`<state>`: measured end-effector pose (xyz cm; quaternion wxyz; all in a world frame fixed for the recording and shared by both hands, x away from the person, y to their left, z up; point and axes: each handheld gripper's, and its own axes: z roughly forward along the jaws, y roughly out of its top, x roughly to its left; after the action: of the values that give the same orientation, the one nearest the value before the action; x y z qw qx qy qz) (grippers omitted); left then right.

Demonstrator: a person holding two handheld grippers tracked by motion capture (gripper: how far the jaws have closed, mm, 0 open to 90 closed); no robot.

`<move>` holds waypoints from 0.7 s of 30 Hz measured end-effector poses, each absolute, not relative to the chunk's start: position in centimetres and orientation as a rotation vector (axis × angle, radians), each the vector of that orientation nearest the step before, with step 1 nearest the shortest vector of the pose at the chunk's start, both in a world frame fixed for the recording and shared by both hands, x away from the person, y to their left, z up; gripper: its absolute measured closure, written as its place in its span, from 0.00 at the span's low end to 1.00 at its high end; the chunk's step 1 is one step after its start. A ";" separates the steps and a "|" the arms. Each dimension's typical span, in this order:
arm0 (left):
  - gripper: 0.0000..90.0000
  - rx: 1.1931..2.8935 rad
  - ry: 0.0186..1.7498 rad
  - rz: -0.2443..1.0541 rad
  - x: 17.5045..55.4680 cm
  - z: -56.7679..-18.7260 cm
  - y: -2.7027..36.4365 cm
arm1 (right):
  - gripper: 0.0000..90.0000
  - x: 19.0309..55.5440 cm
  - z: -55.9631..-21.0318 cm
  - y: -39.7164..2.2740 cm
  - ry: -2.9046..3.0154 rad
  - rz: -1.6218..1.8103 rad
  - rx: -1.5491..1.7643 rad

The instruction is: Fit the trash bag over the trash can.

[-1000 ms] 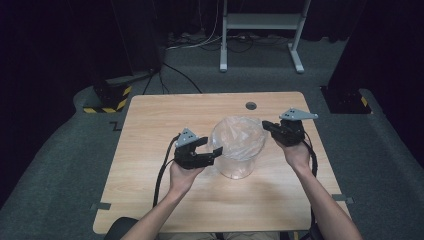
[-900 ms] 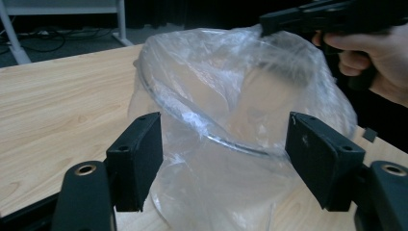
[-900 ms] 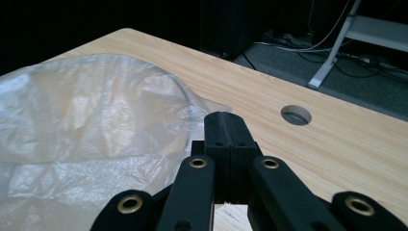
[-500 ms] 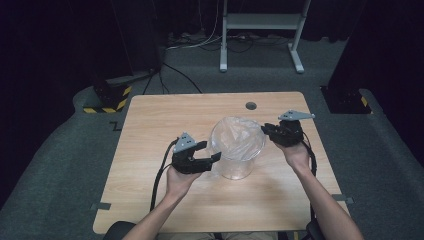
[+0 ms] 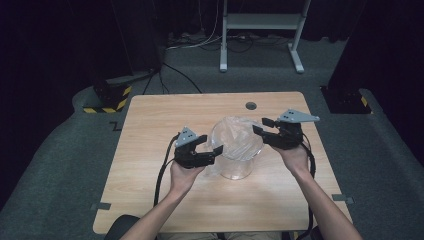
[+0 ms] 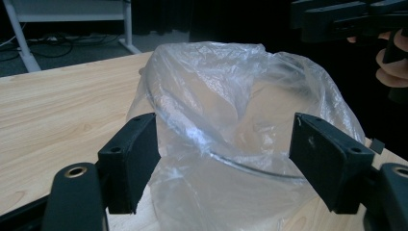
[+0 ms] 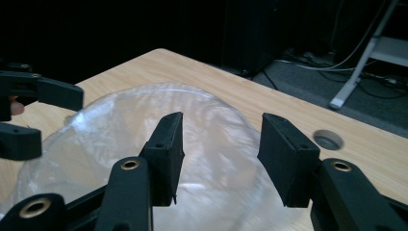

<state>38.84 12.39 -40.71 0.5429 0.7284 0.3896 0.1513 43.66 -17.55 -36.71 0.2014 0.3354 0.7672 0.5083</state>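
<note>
A clear plastic bag (image 5: 236,139) lines a transparent round container (image 5: 236,169) standing mid-table. My left gripper (image 5: 212,145) sits at the container's left side, open. Its jaws have just opened a little wider, and the bag (image 6: 231,96) bulges between them with neither pad pressing it (image 6: 223,163). At the bag's right rim is my right gripper (image 5: 260,126), also open. Its jaws have just been opening, and they stand apart over the bag (image 7: 144,125) with nothing pinched (image 7: 221,154).
The wooden table (image 5: 150,120) has a round cable hole (image 5: 251,106) behind the container. A white metal stand (image 5: 260,30) and cables lie on the floor beyond. A yellow-and-black striped block (image 5: 107,97) sits off the table's far left corner.
The right gripper stood shut at the bag's right rim a second ago and now stands open there. The left gripper has hardly moved.
</note>
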 end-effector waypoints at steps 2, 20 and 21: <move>0.29 1.734 0.924 0.355 38.9 -40.8 12.2 | 0.56 43.8 -37.0 -16.9 2.168 1.395 0.929; 0.27 1.676 0.989 0.345 40.5 -40.5 12.5 | 0.57 41.2 -38.4 -18.7 2.316 1.352 0.894; 0.27 1.679 0.989 0.348 40.7 -40.5 12.4 | 0.57 40.8 -38.5 -18.8 2.315 1.353 0.880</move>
<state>40.69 12.44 -40.50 0.5490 0.7089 0.4178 0.1468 40.80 -18.78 -38.46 0.1591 0.3077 0.8099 0.4733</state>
